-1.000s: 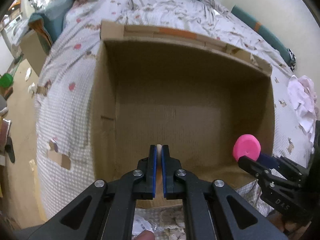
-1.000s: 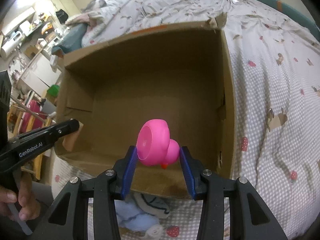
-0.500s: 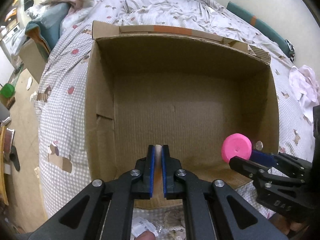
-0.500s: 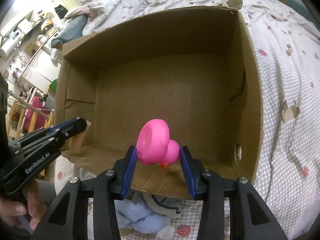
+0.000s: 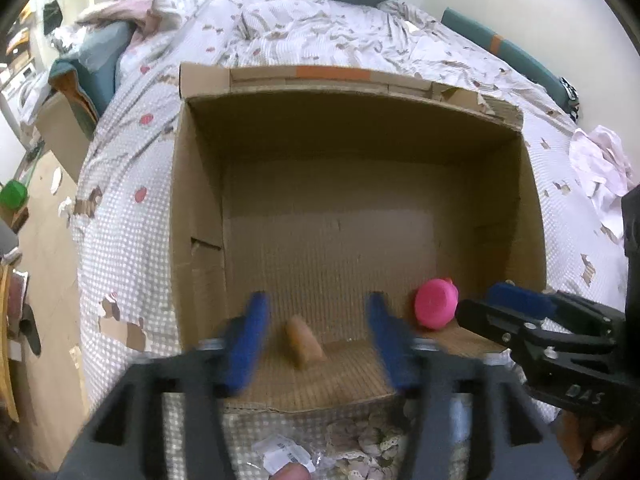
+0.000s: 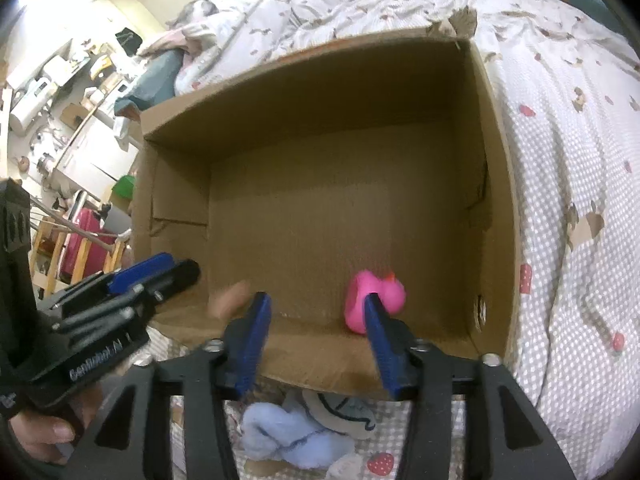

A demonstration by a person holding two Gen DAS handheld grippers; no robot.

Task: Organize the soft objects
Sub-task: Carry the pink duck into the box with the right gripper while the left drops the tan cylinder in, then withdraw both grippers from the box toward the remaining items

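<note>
Left gripper [image 5: 316, 340] opening, tan piece [image 5: 304, 342] released | right gripper [image 6: 316, 336] opening, pink duck [image 6: 374, 300] dropped | your cardboard box [image 5: 196, 208] now holds both.

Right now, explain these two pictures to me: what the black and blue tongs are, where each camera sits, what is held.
A person holds two hand-worked grippers, each with a camera looking along its blue fingers. One picture is from the left gripper, the other from the right gripper.

Both hover over a cardboard box on a bed. Their jaws are opening and grip nothing. A pink rubber duck and a small tan piece are inside the box near its front wall. A light blue cloth lies outside.
</note>
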